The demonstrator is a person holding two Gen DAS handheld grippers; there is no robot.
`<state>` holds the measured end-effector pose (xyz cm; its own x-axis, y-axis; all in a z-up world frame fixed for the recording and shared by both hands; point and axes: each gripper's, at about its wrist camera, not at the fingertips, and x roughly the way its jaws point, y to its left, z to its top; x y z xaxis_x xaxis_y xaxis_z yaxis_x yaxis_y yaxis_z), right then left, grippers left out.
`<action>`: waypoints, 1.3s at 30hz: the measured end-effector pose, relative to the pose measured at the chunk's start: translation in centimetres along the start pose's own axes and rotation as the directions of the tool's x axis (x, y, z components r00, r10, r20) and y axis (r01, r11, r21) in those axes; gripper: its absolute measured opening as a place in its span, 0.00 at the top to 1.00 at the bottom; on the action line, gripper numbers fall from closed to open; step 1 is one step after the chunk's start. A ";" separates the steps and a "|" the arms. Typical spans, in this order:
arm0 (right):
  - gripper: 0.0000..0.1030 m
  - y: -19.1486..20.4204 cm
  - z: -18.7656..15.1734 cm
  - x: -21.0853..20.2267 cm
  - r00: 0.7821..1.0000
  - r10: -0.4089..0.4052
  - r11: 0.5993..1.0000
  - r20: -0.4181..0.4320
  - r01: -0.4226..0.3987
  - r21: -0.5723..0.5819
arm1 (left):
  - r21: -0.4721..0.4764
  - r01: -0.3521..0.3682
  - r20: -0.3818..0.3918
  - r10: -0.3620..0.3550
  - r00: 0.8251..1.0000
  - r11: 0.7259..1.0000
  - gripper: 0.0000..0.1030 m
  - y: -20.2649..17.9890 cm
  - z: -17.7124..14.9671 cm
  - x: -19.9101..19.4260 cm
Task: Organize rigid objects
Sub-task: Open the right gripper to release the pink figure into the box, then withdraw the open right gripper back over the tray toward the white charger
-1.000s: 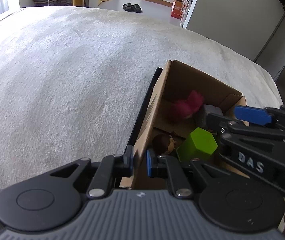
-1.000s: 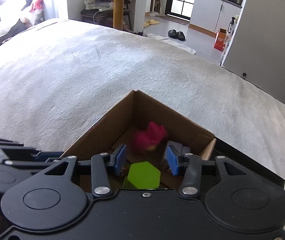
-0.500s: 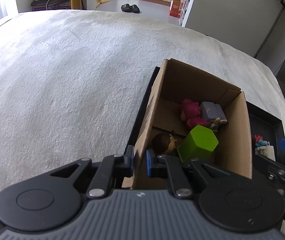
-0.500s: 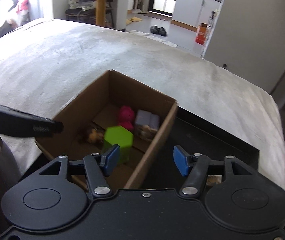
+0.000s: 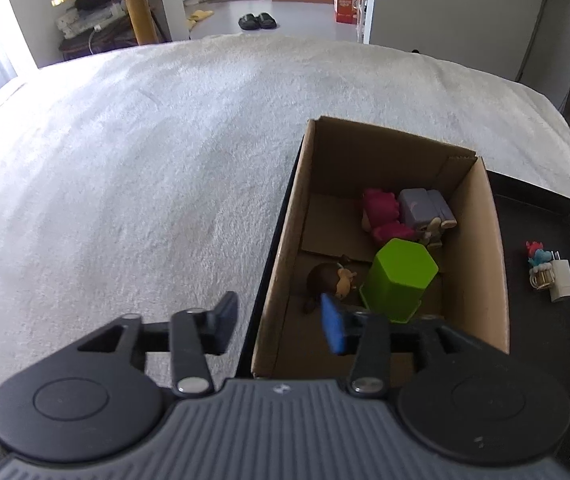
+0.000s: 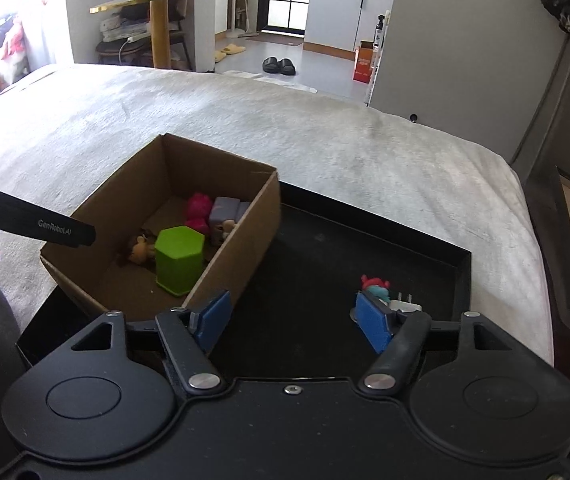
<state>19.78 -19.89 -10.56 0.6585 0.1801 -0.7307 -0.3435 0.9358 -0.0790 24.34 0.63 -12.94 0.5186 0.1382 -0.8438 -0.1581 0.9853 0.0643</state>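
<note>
Two small items, a red-and-blue figurine (image 6: 375, 285) and a white plug (image 6: 404, 305), sit at one o'clock on the black tray (image 6: 437, 256), so bring your empty, spread right hand-held gripper (image 6: 293, 322) squarely over one while the parted left hand-held gripper (image 5: 281, 324) straddles the cardboard box (image 5: 285, 240) wall.

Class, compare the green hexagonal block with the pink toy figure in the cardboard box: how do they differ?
The green hexagonal block is a plain, flat-sided prism; the pink toy figure is lumpy and irregular. The block is clearly bigger. It sits nearer the left gripper, the figure toward the far wall. Both lie inside the cardboard box.
</note>
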 end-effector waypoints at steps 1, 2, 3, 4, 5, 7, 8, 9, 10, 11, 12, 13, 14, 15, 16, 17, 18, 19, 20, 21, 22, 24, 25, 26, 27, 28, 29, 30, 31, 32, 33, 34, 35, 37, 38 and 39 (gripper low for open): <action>0.33 -0.3 -0.2 -0.1 1.000 0.001 1.000 0.003 -0.001 0.004 | 0.006 -0.006 0.006 0.006 1.000 1.000 0.49 -0.3 0.0 -0.2; 0.32 -0.6 -0.3 -0.2 1.000 0.004 1.000 0.008 -0.004 0.010 | 0.016 -0.012 0.013 0.012 1.000 1.000 0.47 -0.6 0.0 -0.5; 0.32 -1.0 -0.5 -0.3 1.000 0.006 1.000 0.014 -0.006 0.018 | 0.025 -0.017 0.018 0.016 1.000 1.000 0.45 -0.9 0.0 -0.7; 0.32 -1.4 -0.6 -0.4 1.000 0.006 1.000 0.018 -0.007 0.025 | 0.033 -0.022 0.022 0.021 1.000 0.999 0.44 -1.2 0.0 -1.0; 0.32 -1.8 -0.8 -0.4 1.000 0.005 0.999 0.022 -0.005 0.033 | 0.041 -0.027 0.025 0.026 0.999 0.999 0.41 -1.5 0.0 -1.2; 0.32 -2.4 -1.2 -0.4 1.000 0.004 0.999 0.028 -0.005 0.045 | 0.053 -0.034 0.036 0.033 0.999 0.998 0.38 -2.1 0.1 -1.7; 0.32 -2.7 -1.4 -0.4 1.000 0.004 0.999 0.031 -0.006 0.052 | 0.060 -0.038 0.043 0.036 0.998 0.997 0.37 -2.5 0.1 -1.8; 0.32 -3.0 -1.7 -0.4 0.999 0.005 0.998 0.034 -0.007 0.058 | 0.067 -0.043 0.047 0.039 0.998 0.997 0.36 -2.8 0.0 -2.0; 0.32 -3.2 -1.9 -0.4 0.999 0.006 0.998 0.038 -0.009 0.068 | 0.075 -0.048 0.051 0.044 0.998 0.996 0.36 -3.1 0.0 -2.2; 0.32 -3.5 -2.1 -0.3 0.999 0.008 0.997 0.041 -0.012 0.079 | 0.082 -0.054 0.055 0.049 0.997 0.995 0.35 -3.5 0.0 -2.3; 0.32 -3.8 -2.3 -0.3 0.999 0.010 0.996 0.044 -0.014 0.091 | 0.088 -0.058 0.057 0.053 0.997 0.994 0.35 -3.8 -0.1 -2.5; 0.32 -4.1 -2.5 -0.3 0.999 0.012 0.994 0.045 -0.017 0.106 | 0.095 -0.063 0.061 0.057 0.997 0.993 0.35 -4.1 -0.1 -2.7; 0.32 -4.3 -2.7 -0.3 0.999 0.013 0.993 0.047 -0.018 0.118 | 0.102 -0.066 0.064 0.060 0.996 0.993 0.35 -4.5 -0.2 -2.9; 0.32 -4.6 -2.8 -0.3 0.999 0.015 0.991 0.051 -0.022 0.130 | 0.109 -0.069 0.068 0.062 0.996 0.992 0.35 -4.7 -0.2 -3.1; 0.32 -4.8 -3.1 -0.3 0.998 0.017 0.990 0.054 -0.024 0.137 | 0.117 -0.072 0.071 0.064 0.995 0.991 0.35 -5.1 -0.3 -3.3; 0.32 -5.0 -3.2 -0.3 0.998 0.018 0.989 0.056 -0.026 0.145 | 0.125 -0.074 0.074 0.066 0.995 0.989 0.34 -5.4 -0.3 -3.4; 0.32 -5.2 -3.4 -0.2 0.998 0.020 0.988 0.059 -0.029 0.155 | 0.133 -0.076 0.077 0.067 0.995 0.988 0.34 -5.7 -0.4 -3.6; 0.32 -5.5 -3.7 -0.1 0.998 0.021 0.985 0.060 -0.031 0.169 | 0.141 -0.079 0.081 0.068 0.994 0.987 0.34 -6.1 -0.5 -3.8; 0.32 -5.9 -4.0 -0.1 0.998 0.020 0.982 0.061 -0.032 0.188 | 0.152 -0.084 0.088 0.071 0.994 0.985 0.34 -6.6 -0.5 -4.0; 0.32 -6.2 -4.3 -0.2 0.998 0.016 0.978 0.065 -0.029 0.205 | 0.159 -0.088 0.093 0.073 0.993 0.983 0.34 -6.9 -0.6 -4.1; 0.32 -6.5 -4.6 -0.2 0.998 0.009 0.976 0.069 -0.023 0.217 | 0.165 -0.090 0.100 0.075 0.992 0.982 0.34 -7.3 -0.6 -4.3; 0.32 -7.1 -5.0 -0.3 0.998 0.002 0.971 0.068 -0.018 0.238 | 0.172 -0.091 0.106 0.073 0.992 0.981 0.34 -7.9 -0.7 -4.5; 0.32 -7.4 -5.3 -0.3 0.998 0.001 0.968 0.068 -0.018 0.250 | 0.174 -0.089 0.107 0.071 0.992 0.981 0.34 -8.3 -0.7 -4.5; 0.32 -7.7 -5.5 -0.3 0.998 -0.003 0.966 0.068 -0.015 0.259 | 0.177 -0.087 0.109 0.068 0.992 0.980 0.34 -8.6 -0.8 -4.6; 0.32 -8.0 -5.7 -0.2 0.998 -0.010 0.965 0.068 -0.008 0.262 | 0.181 -0.087 0.111 0.067 0.992 0.980 0.34 -8.9 -0.9 -4.7; 0.32 -8.2 -6.0 -0.1 0.997 -0.020 0.964 0.070 0.001 0.268 | 0.187 -0.086 0.113 0.065 0.991 0.979 0.34 -9.3 -1.0 -4.7; 0.32 -8.4 -6.2 -0.1 0.997 -0.026 0.962 0.074 0.005 0.273 | 0.195 -0.084 0.113 0.063 0.992 0.977 0.34 -9.7 -1.0 -4.7; 0.32 -8.6 -6.4 0.0 0.996 -0.030 0.961 0.082 0.006 0.277 | 0.205 -0.083 0.115 0.060 0.992 0.975 0.33 -10.1 -1.1 -4.7; 0.32 -8.7 -6.5 0.0 0.995 -0.037 0.959 0.089 0.011 0.282 | 0.213 -0.083 0.118 0.058 0.991 0.974 0.33 -10.4 -1.2 -4.7; 0.32 -8.8 -6.6 0.1 0.995 -0.047 0.957 0.090 0.019 0.288 | 0.224 -0.084 0.122 0.057 0.991 0.971 0.33 -10.8 -1.3 -4.8; 0.32 -9.0 -6.7 0.1 0.994 -0.053 0.956 0.092 0.024 0.293 | 0.232 -0.085 0.124 0.057 0.991 0.969 0.33 -11.1 -1.3 -4.7; 0.32 -9.1 -6.7 0.2 0.993 -0.057 0.955 0.100 0.025 0.296 | 0.237 -0.084 0.124 0.056 0.991 0.968 0.33 -11.4 -1.4 -4.7; 0.32 -9.1 -6.7 0.3 0.992 -0.059 0.955 0.108 0.024 0.296 | 0.241 -0.083 0.124 0.054 0.991 0.967 0.33 -11.7 -1.4 -4.7; 0.32 -9.2 -6.8 0.5 0.992 -0.062 0.953 0.106 0.028 0.300 | 0.247 -0.085 0.120 0.057 0.991 0.965 0.33 -12.0 -1.4 -4.4; 0.32 -9.3 -6.8 0.7 0.993 -0.061 0.952 0.102 0.027 0.306 | 0.252 -0.085 0.119 0.056 0.991 0.964 0.33 -12.2 -1.4 -4.3; 0.32 -9.4 -6.9 0.9 0.993 -0.059 0.950 0.099 0.025 0.312 | 0.258 -0.085 0.118 0.056 0.991 0.962 0.33 -12.4 -1.5 -4.2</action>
<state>18.99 -30.65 -15.11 0.7407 0.1542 -0.6539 -0.1011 0.9878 0.1183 22.89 -12.35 -10.98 0.6042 0.2043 -0.7702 0.0206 0.9623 0.2714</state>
